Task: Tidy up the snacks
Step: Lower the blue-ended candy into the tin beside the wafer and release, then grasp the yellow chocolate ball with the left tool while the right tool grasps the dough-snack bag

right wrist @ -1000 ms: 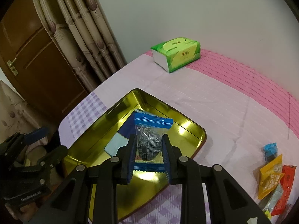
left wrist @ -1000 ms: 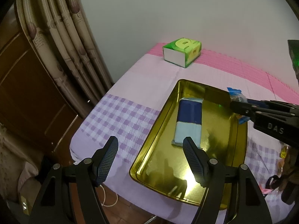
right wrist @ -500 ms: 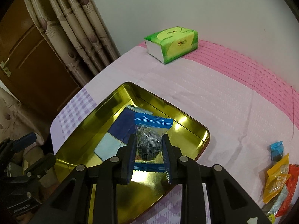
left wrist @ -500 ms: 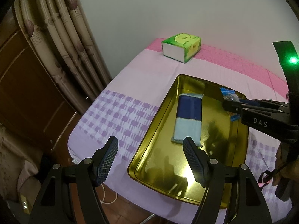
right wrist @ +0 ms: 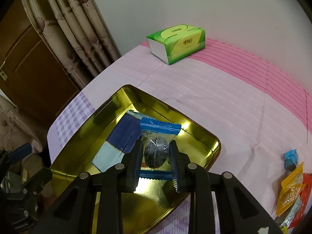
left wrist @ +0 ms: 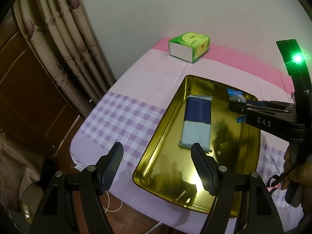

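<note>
One crinkly blue snack packet point(right wrist: 156, 148) in right gripper point(right wrist: 156, 161) over glossy gold tray point(right wrist: 202, 136); left gripper point(left wrist: 157, 166) wide.

The right tool point(right wrist: 155, 156), gripping the blue-wrapped snack point(right wrist: 156, 148), has moved farther over the gold tray point(right wrist: 120, 95).

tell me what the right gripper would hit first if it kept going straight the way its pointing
Most likely the gold tray. The right gripper, shut on the blue-wrapped snack, angles down over the tray's bare floor beside the blue packet, so the snack's leading edge would probably touch there first. Depth is hard to judge.
</note>
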